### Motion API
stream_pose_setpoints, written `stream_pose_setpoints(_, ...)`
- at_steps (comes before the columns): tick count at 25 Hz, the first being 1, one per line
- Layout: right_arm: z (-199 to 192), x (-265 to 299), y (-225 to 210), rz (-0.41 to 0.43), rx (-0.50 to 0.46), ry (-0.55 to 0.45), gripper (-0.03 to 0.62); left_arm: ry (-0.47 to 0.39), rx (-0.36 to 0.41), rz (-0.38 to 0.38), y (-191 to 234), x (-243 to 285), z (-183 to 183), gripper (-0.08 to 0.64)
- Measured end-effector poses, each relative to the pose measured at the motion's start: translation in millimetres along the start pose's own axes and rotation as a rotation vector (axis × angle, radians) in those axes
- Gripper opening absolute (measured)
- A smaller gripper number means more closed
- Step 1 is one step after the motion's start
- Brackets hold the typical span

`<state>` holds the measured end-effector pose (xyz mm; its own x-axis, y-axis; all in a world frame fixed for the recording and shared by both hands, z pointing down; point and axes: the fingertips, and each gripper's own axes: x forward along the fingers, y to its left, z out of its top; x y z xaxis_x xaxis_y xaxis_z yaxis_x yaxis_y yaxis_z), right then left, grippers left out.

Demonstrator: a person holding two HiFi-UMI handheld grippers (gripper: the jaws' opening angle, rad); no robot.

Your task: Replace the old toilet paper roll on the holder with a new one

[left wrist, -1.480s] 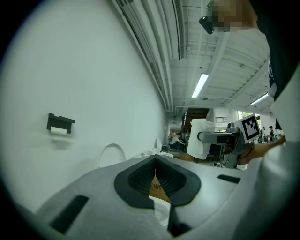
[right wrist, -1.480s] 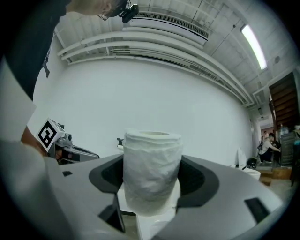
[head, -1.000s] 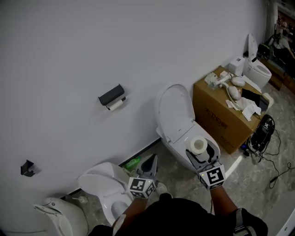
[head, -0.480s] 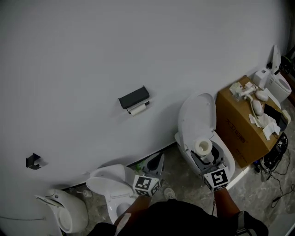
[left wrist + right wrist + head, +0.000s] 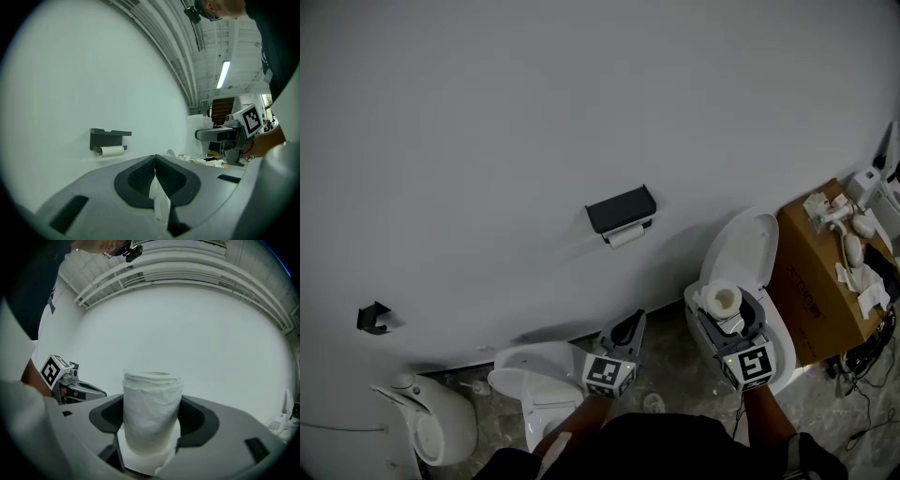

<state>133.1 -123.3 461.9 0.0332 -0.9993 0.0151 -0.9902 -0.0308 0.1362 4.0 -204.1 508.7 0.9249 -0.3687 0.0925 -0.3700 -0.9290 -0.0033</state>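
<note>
A black holder (image 5: pixel 621 209) is fixed to the white wall, with the thin old roll (image 5: pixel 625 236) hanging under it. The left gripper view shows the holder (image 5: pixel 109 137) and old roll (image 5: pixel 111 151) ahead to the left, well beyond the jaws. My left gripper (image 5: pixel 630 328) points at the wall below the holder; its pads are pressed together (image 5: pixel 155 157). My right gripper (image 5: pixel 724 307) is shut on a full white new roll (image 5: pixel 722 300), held upright between the jaws (image 5: pixel 152 413) to the right of the holder.
A white toilet (image 5: pixel 745 246) with its lid raised stands under my right gripper. A cardboard box (image 5: pixel 814 291) with loose items is at the right. Another white toilet (image 5: pixel 530 380) and a white fixture (image 5: pixel 431 427) stand at the lower left. A black hook (image 5: pixel 373 317) is on the wall.
Both grippers have travelled left along the wall toward the holder, which now lies just above and between them. The right gripper still holds the new roll; the left stays shut.
</note>
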Motion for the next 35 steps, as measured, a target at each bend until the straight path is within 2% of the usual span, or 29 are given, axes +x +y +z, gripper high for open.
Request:
stream_pose_setpoints(3, -9.1, 20.6, 10.8, 0.033, 0.011, 0.039, 0.314, -0.007, 0.013, -0.002, 18.8, 1.4, 1.1, 0.008)
stream_pose_setpoints(7, -2.4, 46.0, 20.7, 0.065, 0.016, 0.011, 0.314, -0.002, 0.048, 0.018, 41.4, 6.4, 0.3, 0.008)
stream_pose_setpoints(13, 2.7, 80.5, 16.6, 0.131, 0.044, 0.010, 0.314, -0.032, -0.008, 0.061, 62.1, 18.4, 10.2, 0.008)
stream_pose_setpoints(17, 2.7, 102.6, 3.7, 0.178, 0.042, 0.007, 0.314, -0.028, 0.035, 0.079, 66.6, 35.5, 10.1, 0.008)
stream_pose_setpoints(19, 3.4, 114.6, -3.5, 0.206, 0.049, 0.003, 0.314, 0.002, 0.067, 0.098, 69.8, 48.2, 6.6, 0.008)
stream_pose_setpoints(21, 3.3, 123.7, -10.7, 0.236, 0.054, 0.000, 0.314, 0.038, 0.125, 0.108, 67.6, 62.4, 7.2, 0.008)
stream_pose_setpoints(25, 0.4, 138.4, -23.1, 0.306, 0.010, 0.011, 0.314, 0.147, 0.321, 0.145, 69.6, 86.5, -2.1, 0.009)
stream_pose_setpoints(29, 3.3, 154.4, -33.1, 0.349, -0.008, 0.000, 0.314, 0.228, 0.461, 0.195, 84.8, 105.0, -2.9, 0.111)
stream_pose_setpoints(35, -5.1, 161.3, -46.1, 0.384, 0.025, 0.003, 0.314, 0.364, 0.741, 0.315, 105.2, 125.7, -3.1, 0.153)
